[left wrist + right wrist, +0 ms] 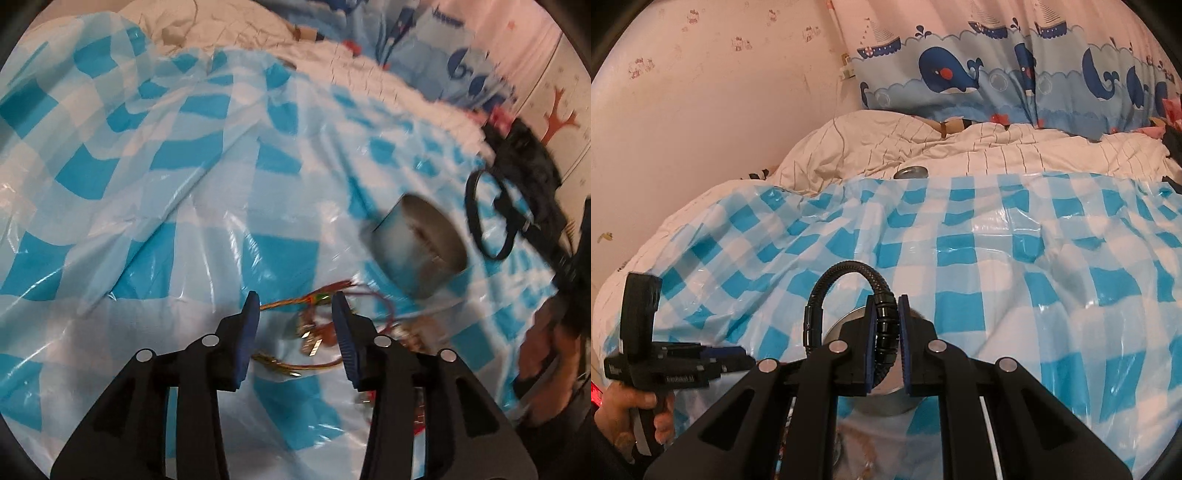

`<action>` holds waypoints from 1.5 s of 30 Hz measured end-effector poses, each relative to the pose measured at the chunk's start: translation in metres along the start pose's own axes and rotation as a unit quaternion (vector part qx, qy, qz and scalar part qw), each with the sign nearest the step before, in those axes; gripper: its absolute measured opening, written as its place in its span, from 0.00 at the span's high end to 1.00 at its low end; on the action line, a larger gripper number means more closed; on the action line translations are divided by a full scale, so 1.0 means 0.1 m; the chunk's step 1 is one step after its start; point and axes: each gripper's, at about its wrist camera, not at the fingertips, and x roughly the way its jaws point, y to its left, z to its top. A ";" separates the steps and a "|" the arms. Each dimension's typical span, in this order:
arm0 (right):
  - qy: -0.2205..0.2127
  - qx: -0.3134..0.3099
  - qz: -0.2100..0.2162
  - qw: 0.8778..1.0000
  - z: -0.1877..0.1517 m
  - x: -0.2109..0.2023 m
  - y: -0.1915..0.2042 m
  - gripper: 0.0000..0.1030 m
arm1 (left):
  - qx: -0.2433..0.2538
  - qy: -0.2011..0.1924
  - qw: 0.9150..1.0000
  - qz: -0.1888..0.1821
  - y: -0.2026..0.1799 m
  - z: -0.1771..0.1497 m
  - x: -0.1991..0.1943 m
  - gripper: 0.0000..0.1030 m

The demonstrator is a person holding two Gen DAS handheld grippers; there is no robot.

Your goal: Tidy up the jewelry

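My right gripper (pixel 887 308) is shut on a black braided bracelet (pixel 846 269) and holds it above a round metal tin (pixel 849 319). The left wrist view shows that bracelet (pixel 487 218) as a black loop just right of the tin (pixel 417 243), held by the right gripper (pixel 532 218). My left gripper (pixel 295 306) is open, low over a tangle of gold and red chains and bracelets (pixel 314 325) on the blue checked plastic sheet (pixel 184 206). Its blue pads (pixel 248 328) straddle the tangle without touching it.
The sheet covers a bed with a rumpled white duvet (pixel 923 147). A small round metal lid (pixel 911 172) lies at the sheet's far edge. A whale-print curtain (pixel 997 74) and pink wall (pixel 701 92) stand behind. The left gripper and hand (pixel 646 362) show at lower left.
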 end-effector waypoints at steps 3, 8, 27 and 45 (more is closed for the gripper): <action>0.011 0.000 -0.003 1.000 0.00 0.13 -0.02 0.88 | 0.017 0.020 0.999 0.020 0.02 -0.02 0.13 0.57; 0.033 -0.012 -0.005 0.999 -0.02 0.29 0.02 0.87 | 0.042 0.036 0.998 0.025 0.02 -0.12 0.20 0.58; 0.094 -0.112 0.120 0.982 -0.49 0.39 0.85 0.66 | 0.065 -0.036 0.996 -0.058 -0.18 -0.09 -0.54 1.00; 0.137 -0.008 0.115 0.984 -0.63 0.61 0.50 0.98 | 0.105 -0.004 0.992 -0.065 -0.32 -0.10 -0.25 0.98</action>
